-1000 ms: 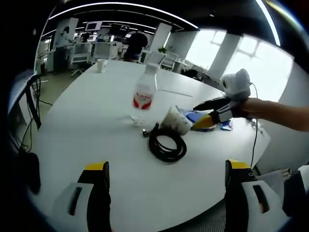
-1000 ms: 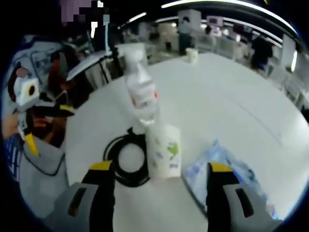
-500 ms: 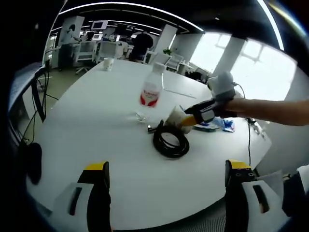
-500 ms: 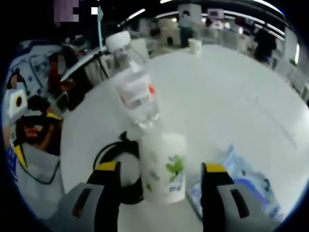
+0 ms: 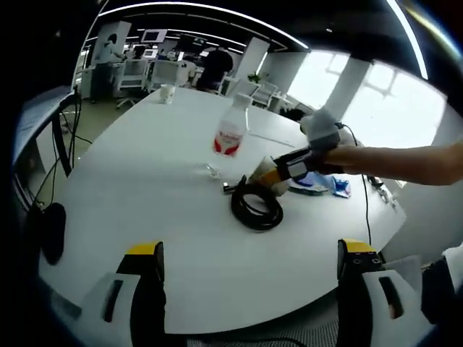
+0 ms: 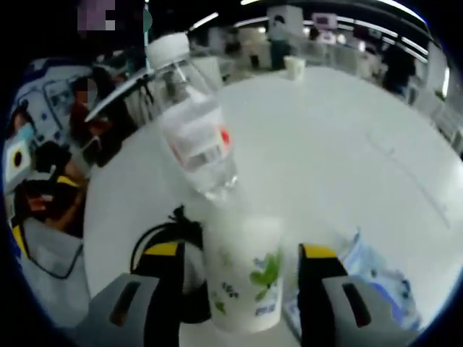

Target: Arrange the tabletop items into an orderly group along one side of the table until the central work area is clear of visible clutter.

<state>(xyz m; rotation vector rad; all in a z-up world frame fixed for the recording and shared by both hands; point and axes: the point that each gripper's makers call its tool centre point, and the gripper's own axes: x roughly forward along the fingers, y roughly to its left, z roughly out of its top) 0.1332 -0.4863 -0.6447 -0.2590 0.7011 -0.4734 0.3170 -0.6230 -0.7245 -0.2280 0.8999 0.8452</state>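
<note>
My right gripper [image 6: 239, 285] brackets the cup [image 6: 242, 271], jaws apart; next I squeeze. Left gripper [image 5: 249, 289] waits, jaws apart.

Open-plan office. A large white meeting table [image 5: 145, 210] stands in the foreground. Behind it are rows of desks [image 5: 137, 72] with monitors [image 5: 153, 35] and office chairs [image 5: 233, 87]. Long ceiling light strips [image 5: 195, 9] run overhead, and large windows [image 5: 391, 108] line one side.
</note>
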